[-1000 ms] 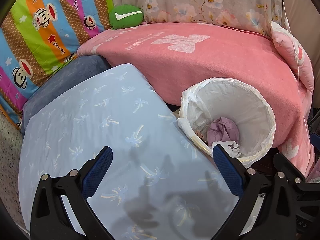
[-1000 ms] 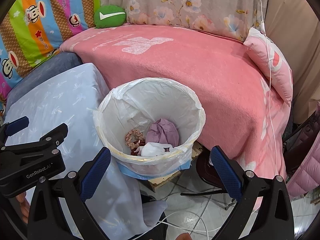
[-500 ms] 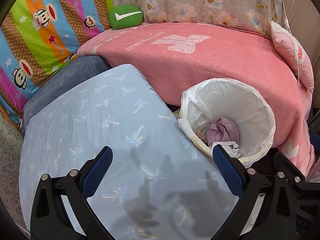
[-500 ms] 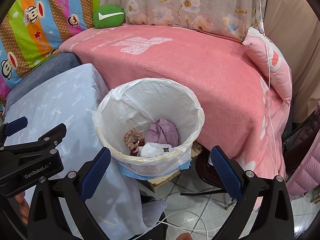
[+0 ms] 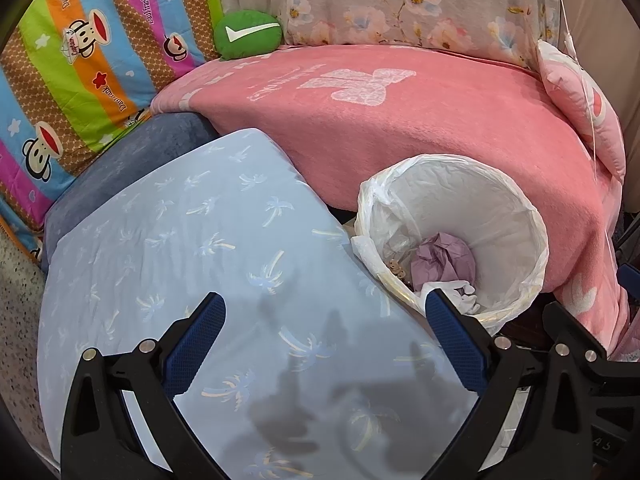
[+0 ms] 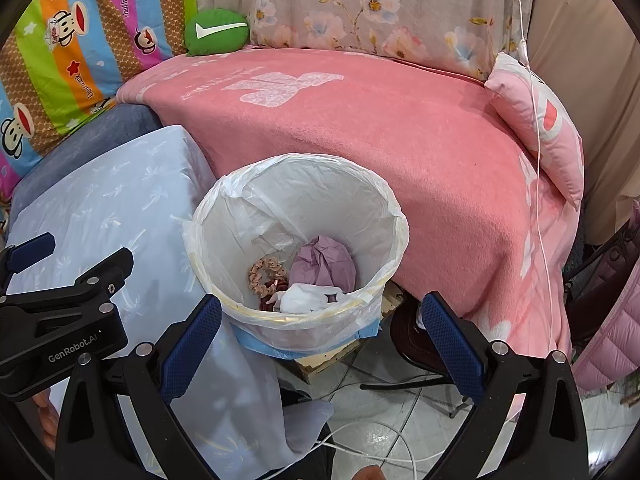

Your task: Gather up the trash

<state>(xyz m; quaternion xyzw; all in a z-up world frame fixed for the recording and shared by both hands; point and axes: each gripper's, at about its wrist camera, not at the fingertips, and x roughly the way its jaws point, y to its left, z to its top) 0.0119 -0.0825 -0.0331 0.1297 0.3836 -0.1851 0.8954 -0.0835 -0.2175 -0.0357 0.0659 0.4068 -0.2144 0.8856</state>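
Observation:
A round bin with a white plastic liner (image 6: 312,184) stands between a light blue cushion and a pink-covered bed; it also shows in the left wrist view (image 5: 500,200). Inside lie a crumpled purple paper (image 6: 324,264), a white wad (image 6: 300,300) and a beaded ring (image 6: 264,276); the purple paper also shows in the left wrist view (image 5: 444,260). My right gripper (image 6: 320,344) is open and empty, just in front of the bin. My left gripper (image 5: 324,344) is open and empty over the blue cushion, left of the bin.
The light blue palm-print cushion (image 5: 192,248) fills the left. A pink blanket (image 6: 380,120) covers the bed behind. A green check-mark pillow (image 5: 248,32), a striped monkey blanket (image 5: 80,60) and a pink pillow (image 6: 540,120) sit around. White cables (image 6: 380,440) lie on the tiled floor.

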